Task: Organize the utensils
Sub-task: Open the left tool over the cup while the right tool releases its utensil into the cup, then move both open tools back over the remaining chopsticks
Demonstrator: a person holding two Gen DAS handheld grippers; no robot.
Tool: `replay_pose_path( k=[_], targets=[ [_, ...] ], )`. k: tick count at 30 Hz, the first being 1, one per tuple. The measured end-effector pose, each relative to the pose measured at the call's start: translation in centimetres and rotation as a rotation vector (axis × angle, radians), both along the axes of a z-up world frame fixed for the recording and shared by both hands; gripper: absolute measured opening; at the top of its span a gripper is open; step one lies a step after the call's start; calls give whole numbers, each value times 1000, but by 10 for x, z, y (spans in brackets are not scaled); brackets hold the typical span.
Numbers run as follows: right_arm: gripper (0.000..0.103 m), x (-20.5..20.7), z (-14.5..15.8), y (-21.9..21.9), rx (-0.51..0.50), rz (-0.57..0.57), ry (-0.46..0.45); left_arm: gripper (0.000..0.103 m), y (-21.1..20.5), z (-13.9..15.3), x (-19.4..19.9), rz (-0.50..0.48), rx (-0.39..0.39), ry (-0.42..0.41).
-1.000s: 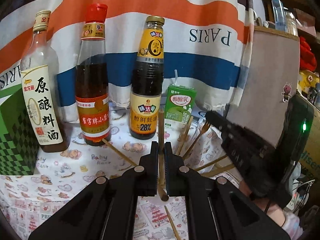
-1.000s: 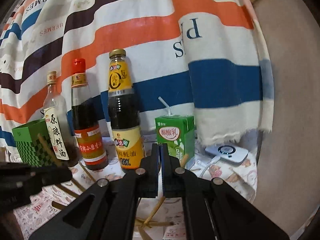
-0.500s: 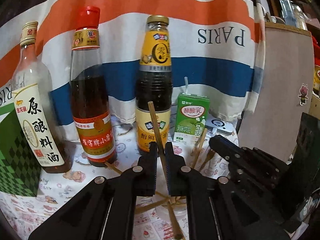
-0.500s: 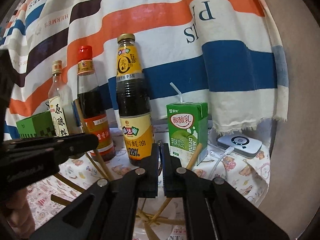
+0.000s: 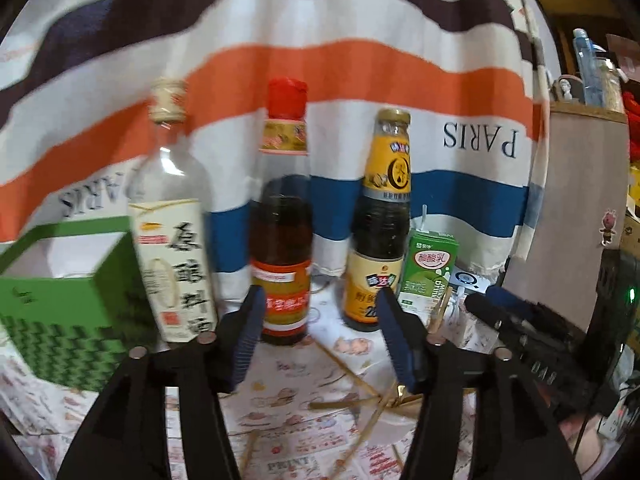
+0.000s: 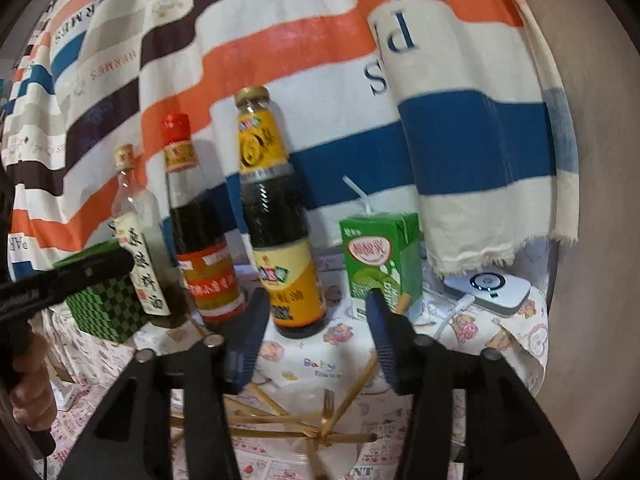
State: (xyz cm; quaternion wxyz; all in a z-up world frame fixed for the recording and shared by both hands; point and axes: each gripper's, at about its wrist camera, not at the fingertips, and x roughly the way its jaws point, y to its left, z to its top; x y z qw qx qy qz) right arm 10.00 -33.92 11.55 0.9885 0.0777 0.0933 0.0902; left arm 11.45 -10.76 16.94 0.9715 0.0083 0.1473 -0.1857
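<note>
Several wooden chopsticks [image 6: 288, 420] and a small fork [image 6: 328, 398] lie crossed in a loose heap on the patterned tablecloth, low in the right wrist view. The heap also shows in the left wrist view [image 5: 360, 400]. My left gripper [image 5: 320, 344] is open and empty, above and just left of the heap. My right gripper [image 6: 316, 344] is open and empty, right above the heap. Each gripper shows at the edge of the other's view.
Behind the heap stand a clear rice-wine bottle [image 5: 172, 240], a red-capped dark bottle [image 5: 282, 240], a yellow-labelled oyster sauce bottle [image 5: 380, 240] and a green drink carton [image 5: 430, 272]. A green checked box [image 5: 60, 300] is at the left. A white device [image 6: 488, 292] lies at the right.
Both grippers have opened. The left one held a wooden stick upright between its fingers and no longer holds it. Both views have pulled back and up.
</note>
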Motion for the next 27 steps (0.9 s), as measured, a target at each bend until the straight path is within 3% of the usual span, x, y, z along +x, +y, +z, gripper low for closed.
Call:
replay_pose_path(
  k=[3, 12, 20, 27],
  targets=[
    [59, -9, 8, 5, 8, 15, -22, 72, 13, -1, -24, 39, 4, -48],
    [80, -45, 24, 31, 30, 65, -24, 86, 59, -10, -85, 111, -27, -61],
    [95, -89, 3, 51, 13, 80, -1, 102, 80, -30, -131, 212, -1, -133],
    [103, -110, -32, 45, 57, 73, -14, 102, 91, -64, -138, 245, -71, -142]
  ],
)
